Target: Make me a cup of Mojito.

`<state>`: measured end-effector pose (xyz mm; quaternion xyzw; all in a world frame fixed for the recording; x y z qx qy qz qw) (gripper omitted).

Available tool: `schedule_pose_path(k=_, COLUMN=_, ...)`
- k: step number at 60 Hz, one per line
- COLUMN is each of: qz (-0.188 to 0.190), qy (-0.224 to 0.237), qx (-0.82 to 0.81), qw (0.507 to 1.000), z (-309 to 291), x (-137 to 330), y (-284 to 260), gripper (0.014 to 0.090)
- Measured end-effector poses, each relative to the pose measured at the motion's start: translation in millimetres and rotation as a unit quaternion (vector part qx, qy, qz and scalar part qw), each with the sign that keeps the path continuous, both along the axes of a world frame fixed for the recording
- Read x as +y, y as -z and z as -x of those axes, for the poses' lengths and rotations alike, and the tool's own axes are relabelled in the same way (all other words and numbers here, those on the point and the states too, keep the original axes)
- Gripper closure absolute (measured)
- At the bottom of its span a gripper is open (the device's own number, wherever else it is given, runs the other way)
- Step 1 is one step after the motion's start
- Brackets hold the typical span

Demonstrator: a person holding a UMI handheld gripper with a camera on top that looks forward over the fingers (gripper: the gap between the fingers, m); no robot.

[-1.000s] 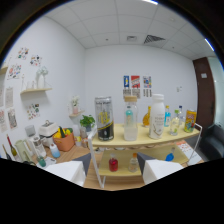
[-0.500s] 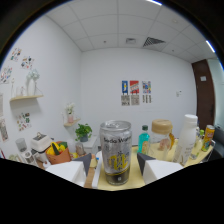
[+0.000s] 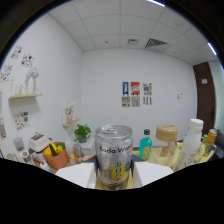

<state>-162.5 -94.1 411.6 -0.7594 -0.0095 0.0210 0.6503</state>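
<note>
Soda can [image 3: 114,156] sits dead centre, upright, standing between the two fingers [image 3: 75,173] of the gripper [image 3: 114,176]. Silver body with printed lettering and a yellow pattern low down, pull-tab top unopened. It rests on the wooden desk [image 3: 165,154] at the near edge, closest thing to the camera. Jaws look spread, one white pad at each side of the can; whether the pads actually press on it, cannot tell.

Behind it, largest first:
- White wall [image 3: 150,70] runs across the back of the room, with a dark door [image 3: 202,100] at the far right.
- White bottle [image 3: 192,141] stands upright toward the desk's right side, beyond the right finger.
- Jar with a tan lid [image 3: 167,141] stands between the can and the white bottle, further back.
- Orange pot [image 3: 54,156] holding yellow items, off the desk's left end, near the left finger.
- White appliance [image 3: 38,142] just behind and left of the orange pot.
- Teal bottle [image 3: 145,146] with a dark cap, just right of the can and behind it.
- Small potted plant [image 3: 81,134] toward the back left.
- Posters [image 3: 136,94] on the back wall above the can.
- Wall shelf [image 3: 26,95] on the left wall with small ornaments on it.
- Yellow bottle [image 3: 211,140] at the desk's far right edge, partly cut off.
</note>
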Motion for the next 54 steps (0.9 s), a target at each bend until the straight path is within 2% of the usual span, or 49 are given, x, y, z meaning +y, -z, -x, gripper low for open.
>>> schedule_pose_path(k=3, qz=-0.002, qy=-0.008, qx=0.000, qw=1.000, z=1.4, x=-5.2, y=-3.6, gripper=0.0536)
schedule_pose_path(k=15, qz=-0.056, qy=-0.044, qx=0.006, qw=0.997, z=-1.8, x=-52.1, y=-44.3, gripper=0.0541)
schedule_pose_path(k=22, qz=-0.068, qy=-0.060, qx=0.034, qw=0.995, z=-15.0, x=-86.8, y=-42.0, gripper=0.0542)
schedule_pose_path(k=28, qz=-0.058, qy=-0.057, qx=0.027, qw=0.996, z=-31.6, x=-107.7, y=-9.7, gripper=0.0544)
schedule_pose_path(k=41, qz=0.016, qy=-0.019, qx=0.028, qw=0.999, z=-78.2, x=-123.8, y=119.9, gripper=0.0541)
schedule_pose_path(k=46, qz=0.033, qy=-0.010, qx=0.032, qw=0.999, z=-90.2, x=-124.6, y=161.6, gripper=0.0543)
schedule_pose_path(k=54, qz=0.041, qy=-0.005, qx=0.071, qw=0.997, z=-98.2, x=-125.1, y=205.0, gripper=0.0542)
